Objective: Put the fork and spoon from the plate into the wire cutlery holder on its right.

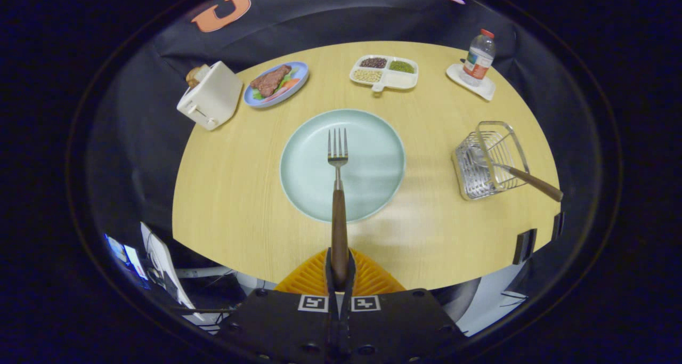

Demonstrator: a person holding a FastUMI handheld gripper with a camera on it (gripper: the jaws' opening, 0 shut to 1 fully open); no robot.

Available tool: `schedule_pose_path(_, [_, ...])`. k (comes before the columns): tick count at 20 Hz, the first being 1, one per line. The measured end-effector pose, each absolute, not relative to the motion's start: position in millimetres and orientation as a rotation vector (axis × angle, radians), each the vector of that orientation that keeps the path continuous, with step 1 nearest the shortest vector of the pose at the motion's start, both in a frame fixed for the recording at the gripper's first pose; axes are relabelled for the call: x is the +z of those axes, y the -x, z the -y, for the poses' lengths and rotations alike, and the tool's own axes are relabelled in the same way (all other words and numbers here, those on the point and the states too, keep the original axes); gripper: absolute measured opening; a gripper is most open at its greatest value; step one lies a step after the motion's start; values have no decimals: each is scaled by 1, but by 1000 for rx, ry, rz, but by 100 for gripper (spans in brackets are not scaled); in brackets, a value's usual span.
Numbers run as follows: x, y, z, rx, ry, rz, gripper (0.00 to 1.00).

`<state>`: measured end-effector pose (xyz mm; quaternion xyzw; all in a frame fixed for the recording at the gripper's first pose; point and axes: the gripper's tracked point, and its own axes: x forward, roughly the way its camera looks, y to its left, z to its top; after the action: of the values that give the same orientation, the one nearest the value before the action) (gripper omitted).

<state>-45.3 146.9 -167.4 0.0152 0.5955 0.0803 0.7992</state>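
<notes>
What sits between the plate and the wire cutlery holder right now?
Bare tabletop in the gripper view. The plate and the wire cutlery holder, spoon inside, stand apart. The gripper is shut on the fork.

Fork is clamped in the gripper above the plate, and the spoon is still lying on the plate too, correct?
Not quite. The gripper does clamp the fork above the plate, but the gripper view shows the spoon already in the wire cutlery holder.
</notes>
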Motion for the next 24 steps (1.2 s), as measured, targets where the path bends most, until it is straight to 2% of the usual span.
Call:
schedule_pose_path(5, [-127, 37, -65, 95, -71, -1228, 1])
schedule_pose_path(12, [-115, 34, 26, -1, -85, -1237, 1])
schedule_pose_path(24, [-134, 37, 36, 15, -92, -1338, 2])
